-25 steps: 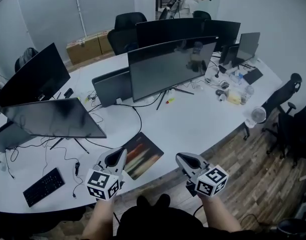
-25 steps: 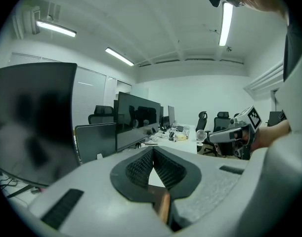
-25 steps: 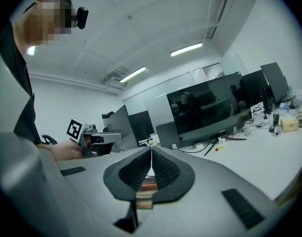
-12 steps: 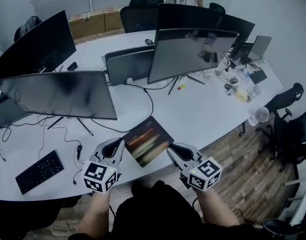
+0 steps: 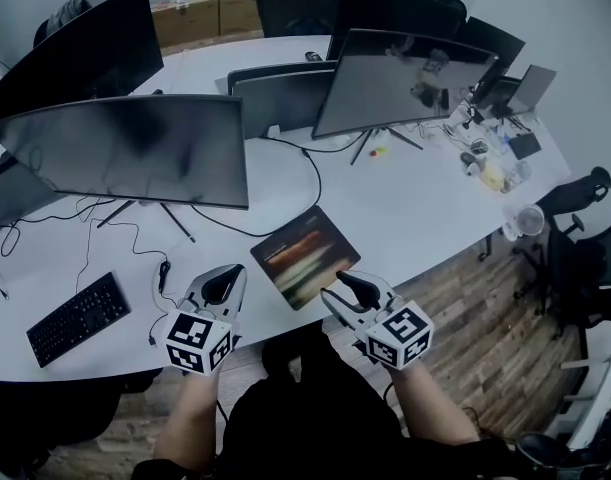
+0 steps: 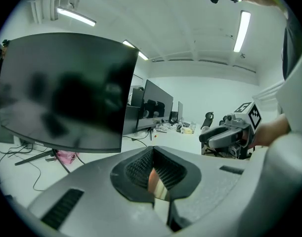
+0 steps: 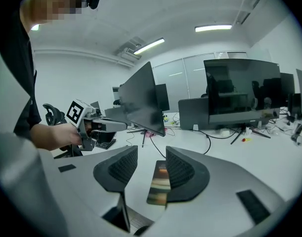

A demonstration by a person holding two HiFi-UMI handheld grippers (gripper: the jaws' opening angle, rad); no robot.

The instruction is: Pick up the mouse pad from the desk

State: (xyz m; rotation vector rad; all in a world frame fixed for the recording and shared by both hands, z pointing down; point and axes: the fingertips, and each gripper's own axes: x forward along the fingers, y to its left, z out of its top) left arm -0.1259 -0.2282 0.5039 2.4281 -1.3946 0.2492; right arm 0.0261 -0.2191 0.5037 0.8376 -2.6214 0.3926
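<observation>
The mouse pad [image 5: 305, 258], dark with orange and pale streaks, lies flat near the front edge of the white desk [image 5: 415, 218]. My left gripper [image 5: 225, 280] hovers at the desk edge just left of the pad, jaws shut and holding nothing. My right gripper [image 5: 347, 288] sits just short of the pad's near right corner. Its jaws have just been opening and nothing is between them. In the right gripper view the mouse pad [image 7: 159, 186] shows ahead through the parted right gripper [image 7: 151, 152]. In the left gripper view only a sliver of the mouse pad [image 6: 158, 186] shows below the left gripper [image 6: 152, 154].
A wide curved monitor [image 5: 135, 148] stands behind the pad on the left, and another monitor [image 5: 405, 73] at the back right. A black keyboard [image 5: 80, 318] and cables [image 5: 135, 238] lie to the left. Small clutter and a fan [image 5: 525, 220] sit at the far right, with office chairs [image 5: 585, 258] beyond the desk.
Both grippers have come forward and down to the desk's front edge, either side of the pad's near corner. The right gripper's jaws now stand apart.
</observation>
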